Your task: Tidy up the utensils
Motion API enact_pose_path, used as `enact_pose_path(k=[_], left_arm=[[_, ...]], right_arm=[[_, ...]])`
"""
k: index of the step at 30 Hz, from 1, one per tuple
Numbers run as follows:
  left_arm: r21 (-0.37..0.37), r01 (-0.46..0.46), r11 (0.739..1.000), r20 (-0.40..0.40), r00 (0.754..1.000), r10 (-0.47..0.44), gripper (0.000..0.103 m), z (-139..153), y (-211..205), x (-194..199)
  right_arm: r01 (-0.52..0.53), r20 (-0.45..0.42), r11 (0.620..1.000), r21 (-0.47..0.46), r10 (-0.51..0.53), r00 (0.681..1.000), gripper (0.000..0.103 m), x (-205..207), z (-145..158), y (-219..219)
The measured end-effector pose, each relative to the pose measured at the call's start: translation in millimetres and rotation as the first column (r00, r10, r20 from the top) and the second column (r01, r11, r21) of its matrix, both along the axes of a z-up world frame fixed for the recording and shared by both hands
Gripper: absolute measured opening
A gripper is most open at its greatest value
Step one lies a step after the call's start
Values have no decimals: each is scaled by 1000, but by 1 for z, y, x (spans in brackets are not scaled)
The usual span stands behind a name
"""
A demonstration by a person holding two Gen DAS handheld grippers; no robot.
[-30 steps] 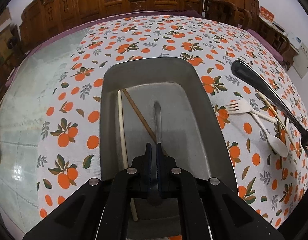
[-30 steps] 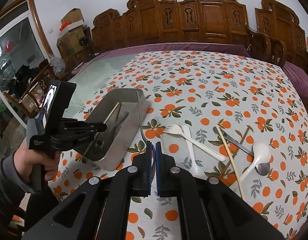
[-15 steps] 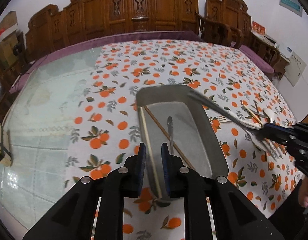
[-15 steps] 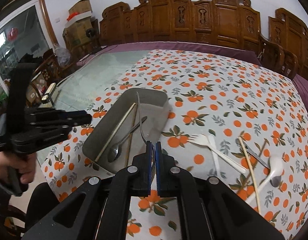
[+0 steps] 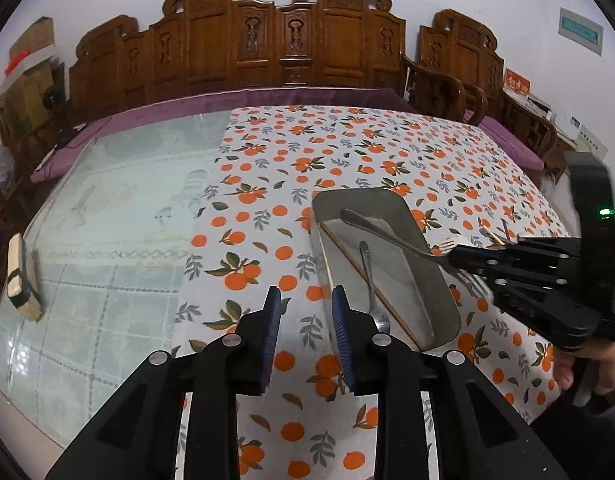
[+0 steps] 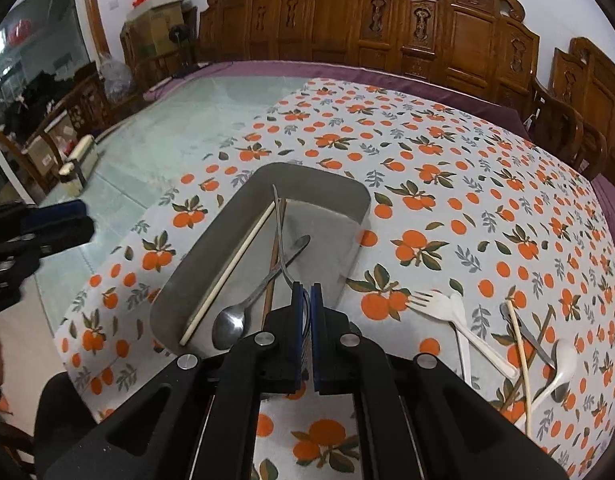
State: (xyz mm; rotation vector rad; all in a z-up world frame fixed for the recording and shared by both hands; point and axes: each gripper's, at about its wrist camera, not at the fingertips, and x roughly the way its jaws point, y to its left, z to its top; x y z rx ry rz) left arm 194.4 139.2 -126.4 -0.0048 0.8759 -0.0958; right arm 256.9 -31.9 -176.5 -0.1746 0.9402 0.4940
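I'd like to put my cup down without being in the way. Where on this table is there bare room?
The glass tabletop left of the orange-print cloth is bare except for a small block near its edge. The cloth beyond the metal tray is also free. Right of the tray it is crowded: white fork, spoons and chopsticks lie scattered.

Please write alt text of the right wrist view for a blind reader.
The right gripper, shut on a metal fork, holds it over a metal tray containing a spoon and chopsticks.
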Motion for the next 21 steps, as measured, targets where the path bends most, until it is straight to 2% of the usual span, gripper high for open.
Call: enact_pose_path(k=[4,10,16,21], left_arm=[[-23,-10,1000,3,1000,10,26,0,7,-3],[-30,-12,999,8,1000,13,26,2,9,-4],[-22,-5,1000,13,1000,6,26,2,6,-6],[-21,-5,1000,10,1000,5,26,2,5,-6]], right_arm=[[1,-12,999,-51,-1,1000,4,8,-11,14],[32,-62,998,-49,-35,997,4,19,-25,28],[44,-112,999,-4,-44,993,6,21,-33,34],[12,-147,999,42,-6,989,7,13,-39,37]])
